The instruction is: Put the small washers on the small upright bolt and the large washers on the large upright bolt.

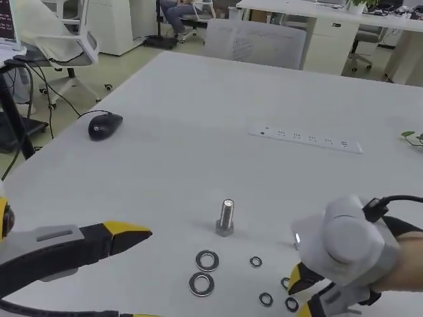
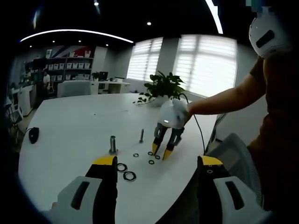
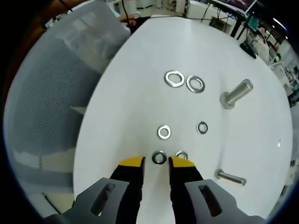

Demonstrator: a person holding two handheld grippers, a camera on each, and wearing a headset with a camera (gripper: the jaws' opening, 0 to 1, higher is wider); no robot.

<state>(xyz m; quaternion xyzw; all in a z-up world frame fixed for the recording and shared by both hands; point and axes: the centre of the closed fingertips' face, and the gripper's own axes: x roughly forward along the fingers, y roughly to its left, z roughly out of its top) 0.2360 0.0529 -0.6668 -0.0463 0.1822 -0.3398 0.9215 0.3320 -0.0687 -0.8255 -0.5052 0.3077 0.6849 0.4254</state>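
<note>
1. Nearest us on the left, the left gripper (image 1: 142, 274) hangs low over the worktop (image 1: 198, 132), its fingers spread wide and holding nothing.
2. Just right of those fingers, two large washers (image 1: 207, 260) lie flat, close together. The large bolt (image 1: 225, 218) stands upright just beyond them.
3. Further right, small washers (image 1: 256, 262) lie scattered near the right fingers.
4. The right gripper (image 3: 158, 164) points down with its fingers slightly parted. The tips sit either side of one flat small washer (image 3: 159, 157) and are not clamped on it.
5. The small bolt (image 2: 141, 136) stands upright just beside the right fingers.
</note>
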